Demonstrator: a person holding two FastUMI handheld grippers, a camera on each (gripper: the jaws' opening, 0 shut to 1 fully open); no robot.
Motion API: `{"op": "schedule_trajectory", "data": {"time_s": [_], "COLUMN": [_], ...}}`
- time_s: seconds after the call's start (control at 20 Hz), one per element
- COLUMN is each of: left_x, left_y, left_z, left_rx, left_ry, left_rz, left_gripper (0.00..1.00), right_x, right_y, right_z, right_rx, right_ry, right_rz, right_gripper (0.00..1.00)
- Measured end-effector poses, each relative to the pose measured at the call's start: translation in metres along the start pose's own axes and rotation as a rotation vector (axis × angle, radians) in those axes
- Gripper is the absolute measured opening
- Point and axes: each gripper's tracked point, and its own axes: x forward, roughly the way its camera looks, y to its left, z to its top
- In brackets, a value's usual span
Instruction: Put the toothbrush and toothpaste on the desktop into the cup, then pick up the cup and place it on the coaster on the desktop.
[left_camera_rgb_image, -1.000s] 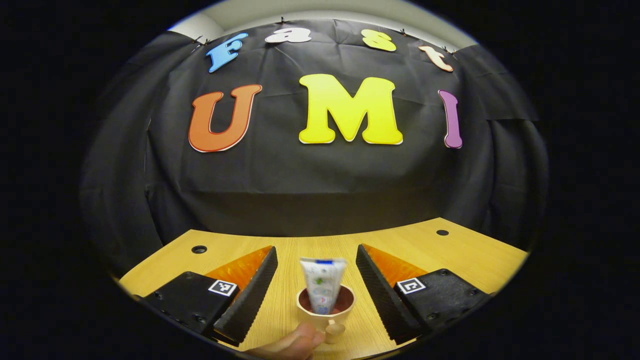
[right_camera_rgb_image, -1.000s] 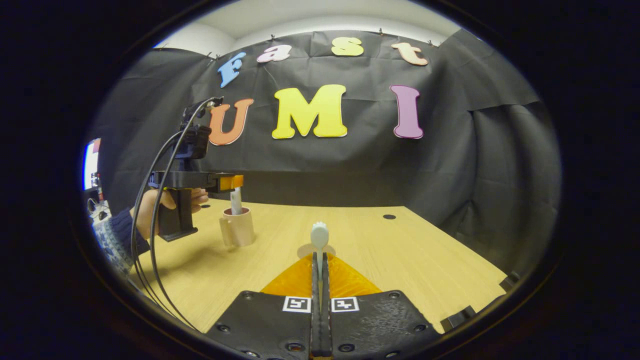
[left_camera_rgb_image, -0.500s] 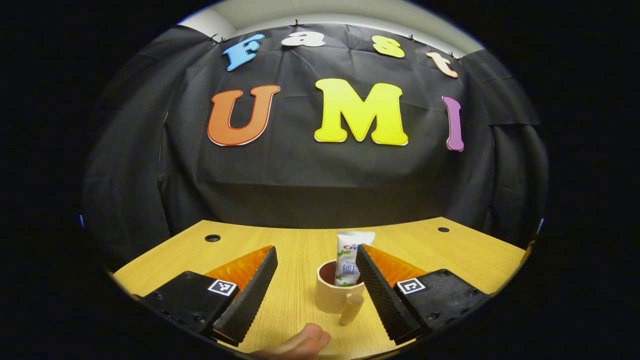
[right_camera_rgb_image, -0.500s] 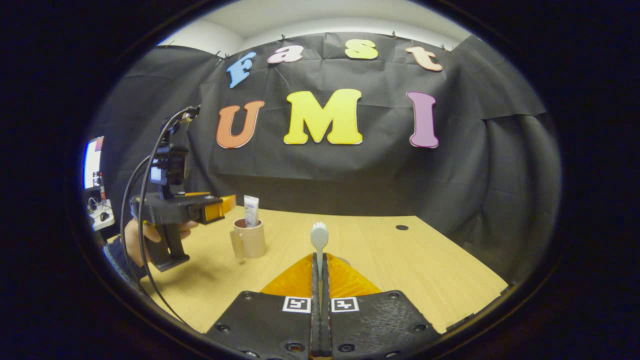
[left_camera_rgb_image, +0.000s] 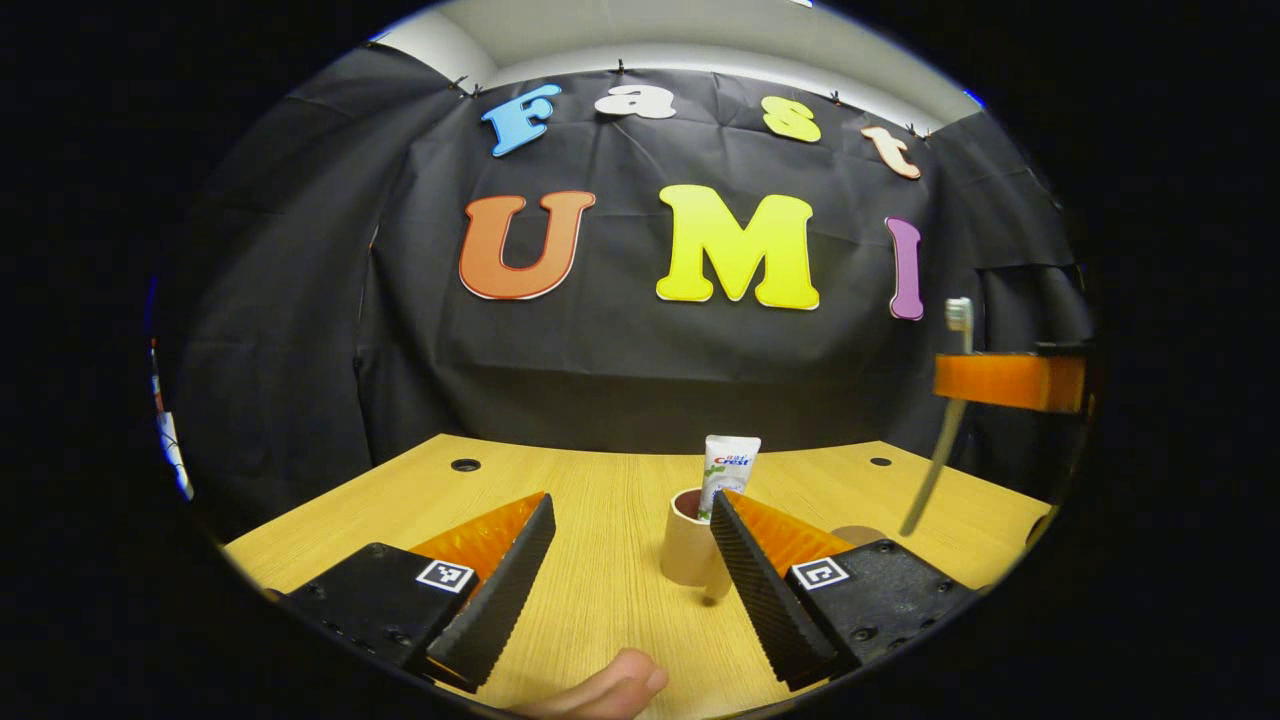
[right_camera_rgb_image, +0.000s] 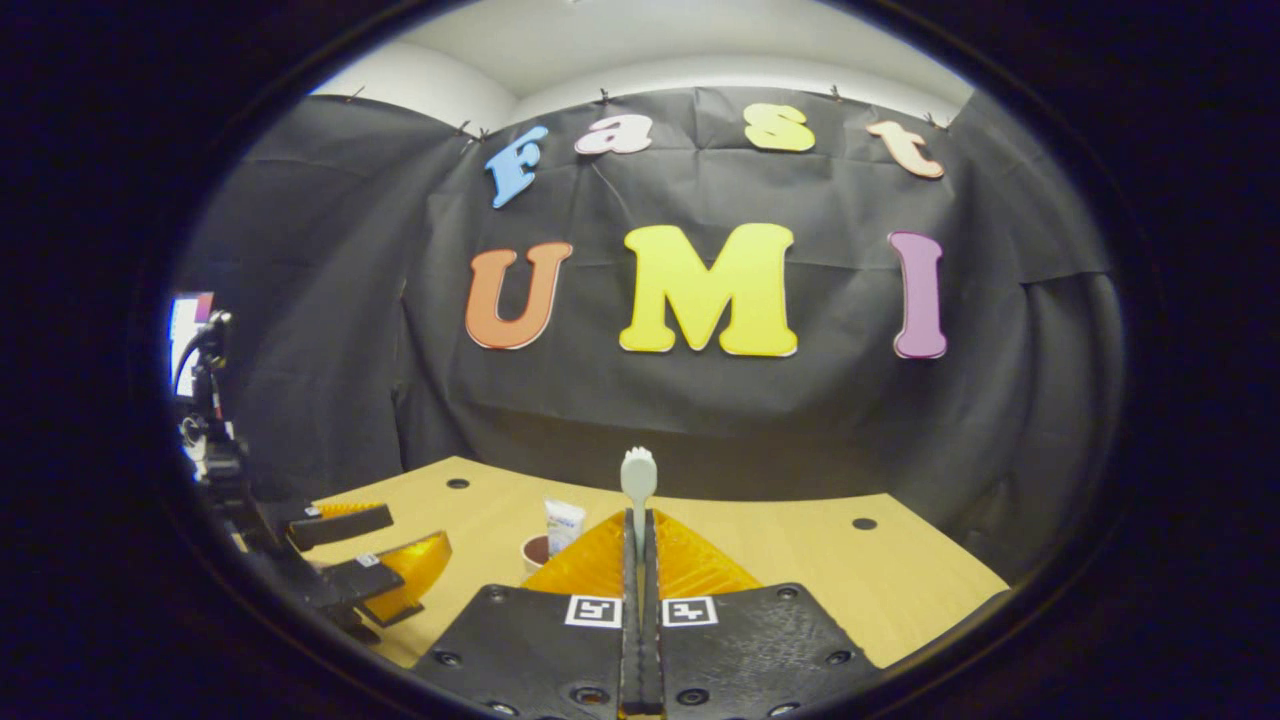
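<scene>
Right tool (right_camera_rgb_image: 638, 520) pinches the pale toothbrush (right_camera_rgb_image: 638, 478) — bristles up; left tool (left_camera_rgb_image: 632, 560) spread behind the tan cup (left_camera_rgb_image: 688, 545) holding upright toothpaste (left_camera_rgb_image: 726, 472).

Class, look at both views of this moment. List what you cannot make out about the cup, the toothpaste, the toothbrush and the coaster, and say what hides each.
- Cup: right side and handle sit behind the left tool's finger in the left gripper view; mostly behind the right tool in its own view.
- Toothpaste: lower end inside the cup.
- Toothbrush: handle clamped, hidden between the fingers in the right gripper view.
- Coaster: partly behind the left tool's finger.
</scene>
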Motion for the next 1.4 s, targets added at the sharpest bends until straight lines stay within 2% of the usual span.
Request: {"op": "schedule_trajectory", "data": {"time_s": [0.3, 0.6, 0.85, 1.0, 1.1, 1.25, 1.3, 1.4], "left_x": [-0.034, -0.046, -0.048, -0.048, -0.047, -0.046, -0.045, -0.044], "left_y": [0.012, 0.025, 0.031, 0.032, 0.033, 0.033, 0.034, 0.034], "left_z": [-0.002, -0.007, -0.012, -0.015, -0.017, -0.021, -0.020, -0.022], "left_rx": [0.002, -0.006, -0.002, -0.001, -0.008, -0.006, -0.004, -0.004], "left_ry": [-0.015, -0.010, -0.008, -0.001, 0.005, 0.016, 0.017, 0.021], "left_rz": [0.007, 0.018, 0.019, 0.016, 0.019, 0.022, 0.024, 0.026], "left_gripper": [0.99, 0.99, 0.99, 0.99, 0.99, 0.99, 0.99, 0.99], "right_x": [0.066, 0.115, 0.131, 0.133, 0.130, 0.127, 0.126, 0.124], "right_y": [0.043, 0.075, 0.088, 0.088, 0.088, 0.089, 0.087, 0.082], "right_z": [0.018, -0.008, -0.020, -0.018, -0.015, -0.008, -0.011, -0.012], "right_rx": [0.032, 0.062, 0.047, 0.021, 0.014, 0.011, 0.012, 0.013], "right_ry": [-0.023, 0.056, 0.068, 0.049, 0.033, 0.006, 0.007, 0.018], "right_rz": [0.032, 0.059, 0.062, 0.039, 0.036, 0.051, 0.044, 0.027], "right_gripper": [0.00, 0.00, 0.00, 0.00, 0.04, 0.89, 0.96, 0.97]}}
